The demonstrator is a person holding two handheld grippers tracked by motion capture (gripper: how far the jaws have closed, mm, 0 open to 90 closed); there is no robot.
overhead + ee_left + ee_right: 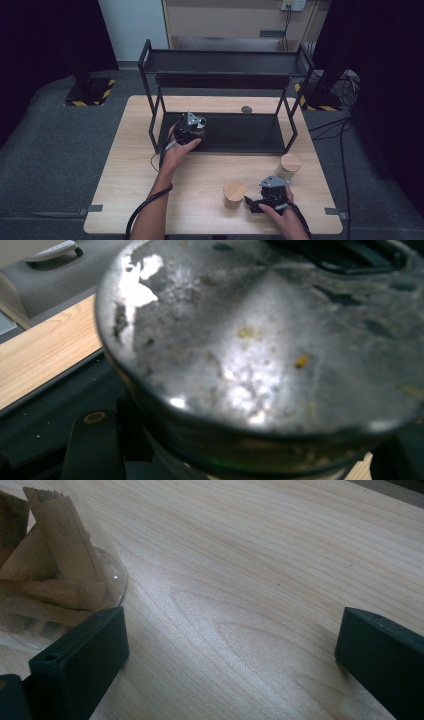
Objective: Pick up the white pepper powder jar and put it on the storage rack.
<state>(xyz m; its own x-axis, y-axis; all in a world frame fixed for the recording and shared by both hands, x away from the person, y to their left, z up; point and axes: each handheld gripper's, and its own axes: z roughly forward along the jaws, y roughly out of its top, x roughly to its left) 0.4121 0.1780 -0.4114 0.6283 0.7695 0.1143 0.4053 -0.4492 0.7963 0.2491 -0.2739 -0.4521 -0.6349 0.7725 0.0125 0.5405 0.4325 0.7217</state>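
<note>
A jar with a shiny, smudged metal lid [260, 340] sits between the jaws of my left gripper [240, 450], which looks shut on it. One black finger [95, 440] shows at the lower left. In the high view this gripper [198, 128] holds the jar [201, 122] at the left of the black rack's lower shelf [240, 135]. My right gripper [251, 204] rests low over the table's front right, open with only bare wood between its fingers. It stands just right of a wood-lidded glass jar [234, 192]. That jar [55, 580], holding brown sticks, is by its left finger [80, 665].
A second wood-lidded jar [290, 165] stands right of the rack's front leg. The rack's top shelf [225, 62] is bare. A small grey disc [246, 109] lies on the table behind the rack. Bare wooden tabletop [135, 170] spreads at the left and front.
</note>
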